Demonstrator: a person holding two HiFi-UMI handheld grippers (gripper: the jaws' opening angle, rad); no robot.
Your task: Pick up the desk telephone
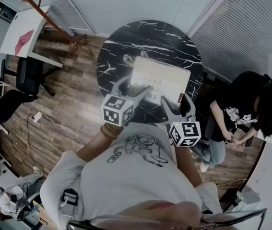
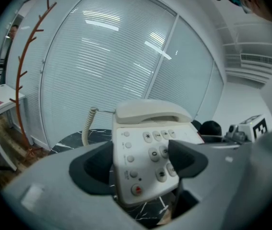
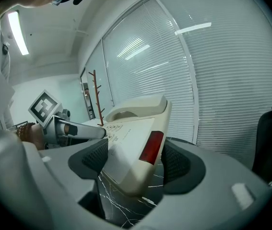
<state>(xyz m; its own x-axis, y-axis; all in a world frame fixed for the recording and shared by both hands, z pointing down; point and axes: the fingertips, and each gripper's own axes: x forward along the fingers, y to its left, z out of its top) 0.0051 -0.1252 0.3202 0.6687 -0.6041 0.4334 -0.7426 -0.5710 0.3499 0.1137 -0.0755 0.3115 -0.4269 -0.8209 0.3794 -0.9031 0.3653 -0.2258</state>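
The person stood over a round black marble table [image 1: 121, 42] that lay at twelve o'clock of them in the head view; the desk telephone [image 1: 160, 76] was held above it between both tools, its handset [image 2: 150, 111] seated in the cradle at the far end and a coiled cord [image 2: 88, 123] hanging at the set's ten o'clock in the left gripper view.

The left gripper [image 1: 136, 91] gripped the phone's near left corner with its jaws spread wide; in its own view one dark pad pressed the set's left flank at nine o'clock and the other lay over the keypad at three o'clock, with white-veined marble showing below the near edge at six o'clock.

The right gripper [image 1: 178, 103] clamped the near right corner, its jaws likewise wide; its own view showed the cream body tilted between the two pads, a red panel [image 3: 151, 147] on the side wall facing the pad at three o'clock, and the marble visible under the corner at six o'clock.

Around them, in the head view, a second person [image 1: 243, 109] in dark clothing sat at three o'clock of the table; a white desk [image 1: 28, 25] carrying something red stood at ten o'clock; a brown coat stand [image 1: 44, 16] reached in at eleven o'clock; pale slatted blinds [image 1: 251, 28] closed the room from twelve to two o'clock; the floor [image 1: 73, 104] was wooden plank.
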